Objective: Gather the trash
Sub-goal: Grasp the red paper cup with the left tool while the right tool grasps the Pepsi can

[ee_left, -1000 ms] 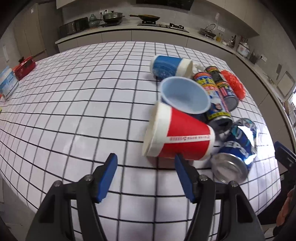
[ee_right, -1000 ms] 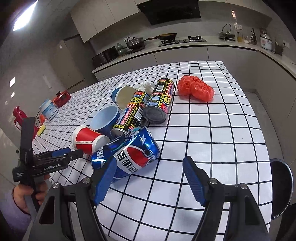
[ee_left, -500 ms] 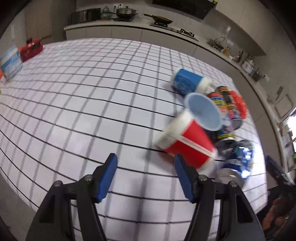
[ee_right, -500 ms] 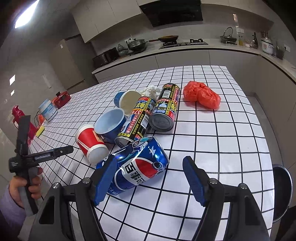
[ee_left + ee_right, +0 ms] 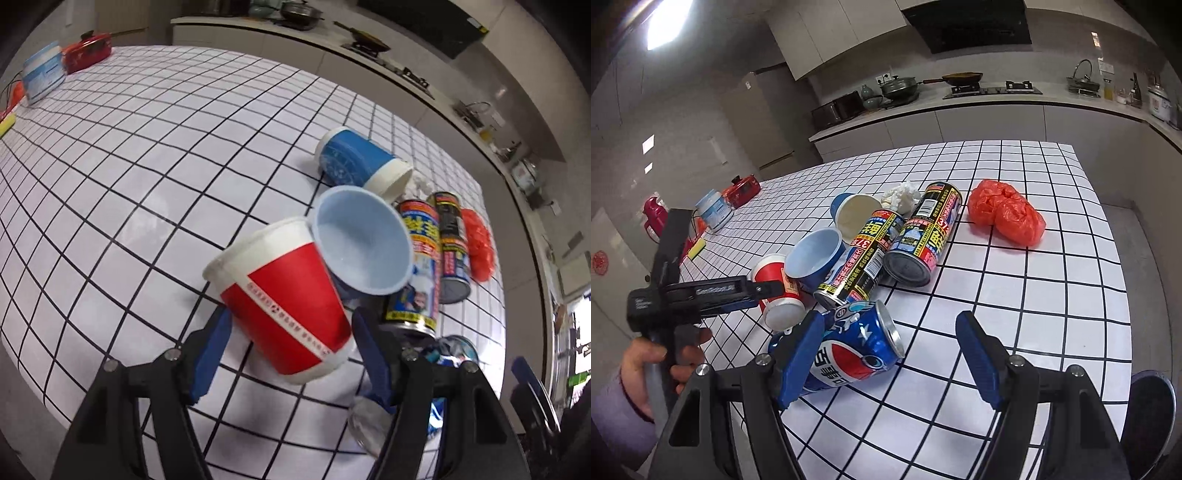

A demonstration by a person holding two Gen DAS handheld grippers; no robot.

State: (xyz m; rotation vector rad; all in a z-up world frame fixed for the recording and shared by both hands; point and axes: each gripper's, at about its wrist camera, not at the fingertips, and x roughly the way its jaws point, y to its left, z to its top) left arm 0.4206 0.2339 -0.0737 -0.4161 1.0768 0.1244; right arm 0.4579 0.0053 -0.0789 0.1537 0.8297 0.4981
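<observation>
Between the opening jaws of the left hand-held gripper (image 5: pixel 290 345), red-and-white paper cup (image 5: pixel 284 302) lying on the white tiled bench (image 5: pixel 147 166), untouched, right hand-held gripper (image 5: pixel 890 356) released, dented blue cola can (image 5: pixel 849 350) just beside its left finger.

The left gripper (image 5: pixel 291 350) has come forward and rolled — the red paper cup with a white rim (image 5: pixel 284 299), lying on its side, now sits between its opening jaws, pads not pressing. The right gripper (image 5: pixel 890 354) has shifted left beside the dented blue cola can (image 5: pixel 849 350).

Glossy metal cans (image 5: pixel 916 236) – paper cups (image 5: pixel 284 295) – crinkly plastic bag (image 5: pixel 1006 212).
</observation>
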